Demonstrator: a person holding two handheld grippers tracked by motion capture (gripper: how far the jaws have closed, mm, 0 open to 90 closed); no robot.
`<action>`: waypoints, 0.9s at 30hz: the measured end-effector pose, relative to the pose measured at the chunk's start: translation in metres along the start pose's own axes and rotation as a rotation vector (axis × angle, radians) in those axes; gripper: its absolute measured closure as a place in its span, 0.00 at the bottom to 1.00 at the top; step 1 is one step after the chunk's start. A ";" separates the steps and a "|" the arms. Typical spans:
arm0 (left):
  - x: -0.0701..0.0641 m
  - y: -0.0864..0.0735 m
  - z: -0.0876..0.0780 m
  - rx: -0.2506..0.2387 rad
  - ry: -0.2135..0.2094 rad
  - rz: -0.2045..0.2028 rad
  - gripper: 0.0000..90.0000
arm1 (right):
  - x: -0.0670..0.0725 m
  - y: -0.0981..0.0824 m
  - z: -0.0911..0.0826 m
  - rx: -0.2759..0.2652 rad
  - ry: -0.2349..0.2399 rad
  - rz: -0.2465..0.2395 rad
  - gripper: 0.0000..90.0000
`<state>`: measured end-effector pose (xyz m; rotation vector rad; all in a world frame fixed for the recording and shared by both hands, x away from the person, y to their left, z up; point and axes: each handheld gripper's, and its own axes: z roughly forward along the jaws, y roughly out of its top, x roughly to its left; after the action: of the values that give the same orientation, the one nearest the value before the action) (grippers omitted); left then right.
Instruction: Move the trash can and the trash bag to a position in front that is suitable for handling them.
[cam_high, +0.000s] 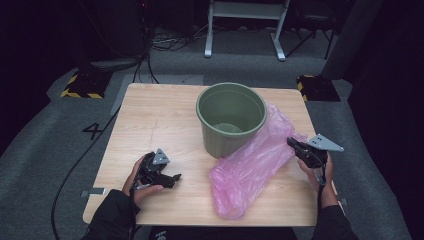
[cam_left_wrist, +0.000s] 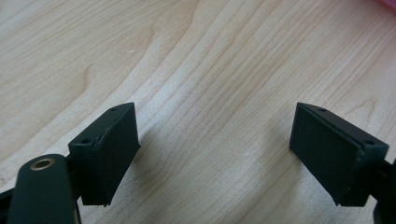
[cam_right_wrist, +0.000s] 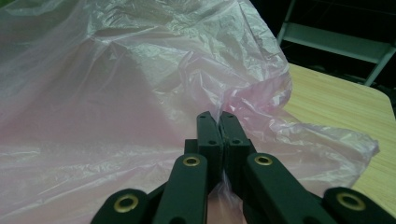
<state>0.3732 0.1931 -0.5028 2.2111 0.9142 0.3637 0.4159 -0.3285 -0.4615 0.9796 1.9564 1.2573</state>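
Observation:
A pink plastic bag (cam_high: 250, 165) lies crumpled on the wooden table (cam_high: 155, 120), leaning against a green bucket (cam_high: 230, 117) that stands upright at the table's middle back. My right gripper (cam_high: 292, 143) is at the bag's right edge, and in the right gripper view its jaws are pressed together on a fold of the pink bag (cam_right_wrist: 140, 93), gripper (cam_right_wrist: 216, 121). My left gripper (cam_high: 175, 178) rests low over the bare wood at the front left, apart from the bag. In the left gripper view it (cam_left_wrist: 215, 154) is open, with only wood between its fingers (cam_left_wrist: 112, 149).
The table's right edge lies close beside my right hand. Beyond the table is grey floor with black and yellow striped blocks (cam_high: 80, 86), cables (cam_high: 75, 170) and a white metal frame (cam_high: 245, 20) at the back.

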 end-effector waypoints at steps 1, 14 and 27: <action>0.000 -0.001 0.000 -0.012 0.002 0.001 0.15 | 0.000 0.000 0.000 -0.003 -0.001 0.001 0.99; 0.001 0.000 0.001 -0.008 -0.003 0.012 0.14 | -0.003 0.006 -0.008 -0.043 -0.018 0.006 0.99; 0.001 0.000 0.002 -0.009 -0.001 0.008 0.14 | -0.008 0.016 -0.022 -0.129 -0.028 0.013 1.00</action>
<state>0.3745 0.1927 -0.5040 2.2067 0.9018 0.3696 0.4064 -0.3416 -0.4380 0.9417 1.8262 1.3521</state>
